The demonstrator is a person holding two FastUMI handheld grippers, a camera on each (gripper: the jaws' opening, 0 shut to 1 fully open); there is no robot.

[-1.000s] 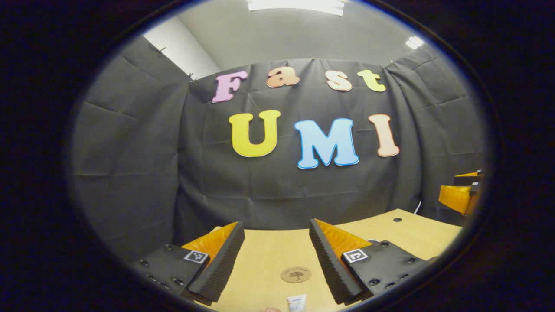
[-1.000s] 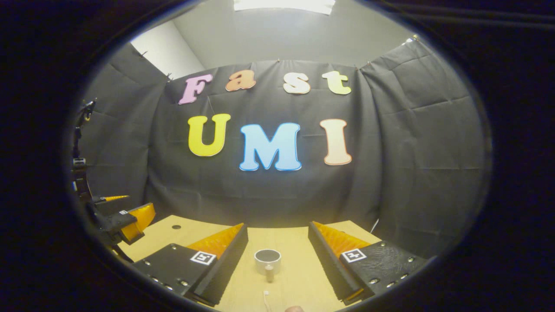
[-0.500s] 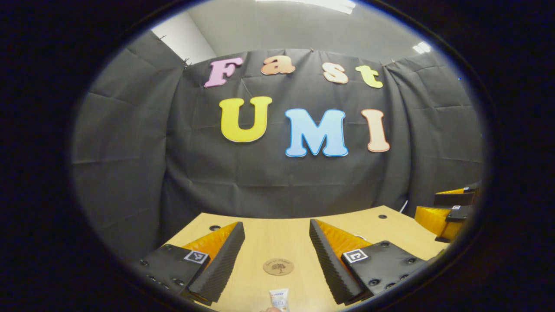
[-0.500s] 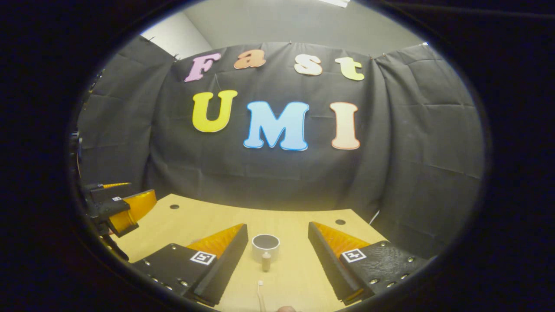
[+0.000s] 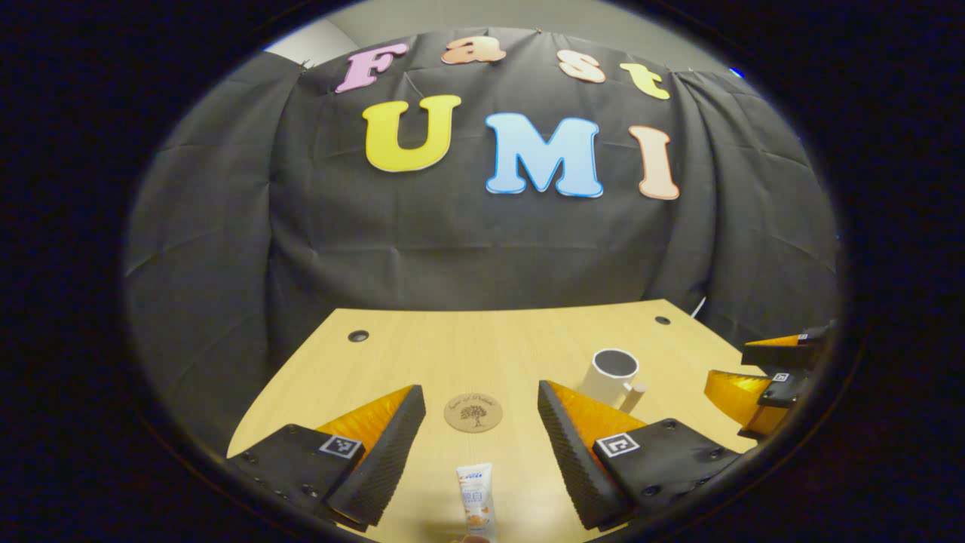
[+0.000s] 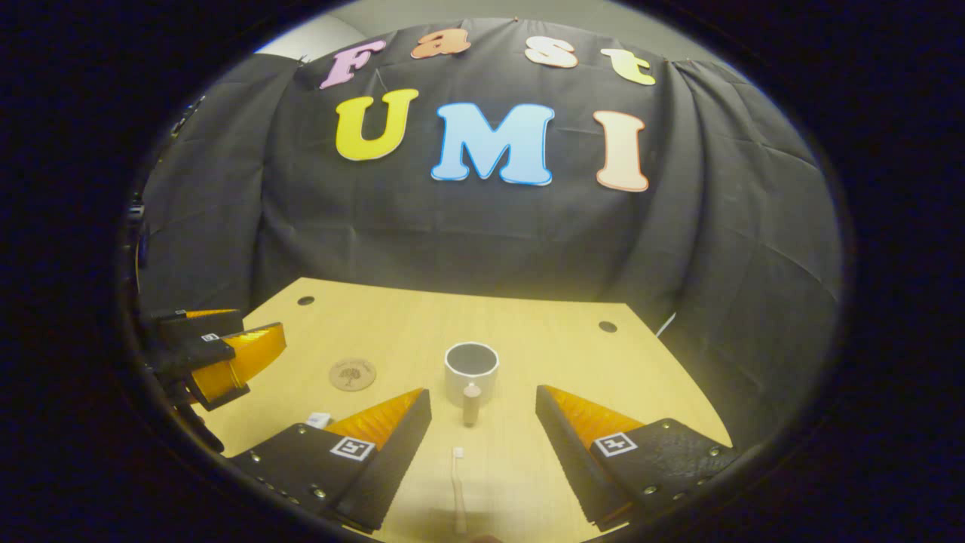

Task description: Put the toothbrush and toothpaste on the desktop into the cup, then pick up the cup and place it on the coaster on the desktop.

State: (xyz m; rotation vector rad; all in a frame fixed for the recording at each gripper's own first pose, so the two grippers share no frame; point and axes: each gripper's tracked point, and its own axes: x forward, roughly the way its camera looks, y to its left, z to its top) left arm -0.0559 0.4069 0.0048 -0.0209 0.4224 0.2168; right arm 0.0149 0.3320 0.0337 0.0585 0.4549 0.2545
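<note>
A white toothpaste tube lies on the wooden desktop between the fingers of my open left gripper. Just beyond it sits a round brown coaster. A white cup with a wooden handle stands upright to the right. In the right gripper view, the same cup stands ahead of my open right gripper. A white toothbrush lies lengthwise between that gripper's fingers. The coaster is to the left there. Both grippers hover above the desk, holding nothing.
The other gripper shows at the right edge of the left gripper view, and at the left edge of the right gripper view. Small round holes mark the desk's far corners. Black cloth walls close in behind the desk.
Both views have tilted downward, bringing much more of the desktop into sight. The cup, coaster, toothpaste and toothbrush now show more fully. Neither gripper has changed its opening.
</note>
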